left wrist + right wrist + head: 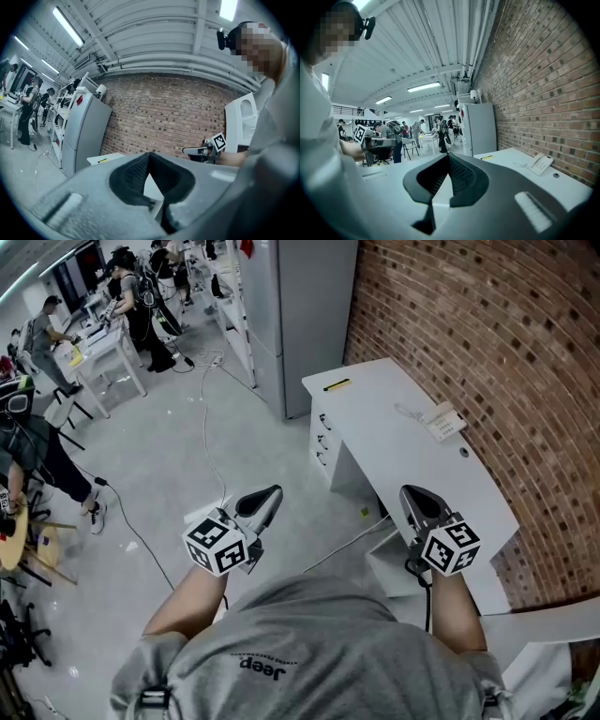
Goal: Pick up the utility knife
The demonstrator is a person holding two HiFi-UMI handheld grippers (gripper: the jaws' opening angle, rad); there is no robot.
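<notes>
The yellow utility knife (337, 384) lies at the far end of the white table (394, 442) that stands along the brick wall (487, 334), well apart from both grippers. The left gripper (272, 491) hangs over the floor (187, 456) beside the table, jaws pressed together with nothing between them. The right gripper (411, 491) hovers over the table's near part, likewise closed and empty. A white telephone (442, 421) sits on the table nearer the wall

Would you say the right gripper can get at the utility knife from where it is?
Probably not yet: the utility knife lies at the far end of the desk, well beyond the right gripper, whose jaws are shut. The way between looks free; the phone sits aside by the wall.
</notes>
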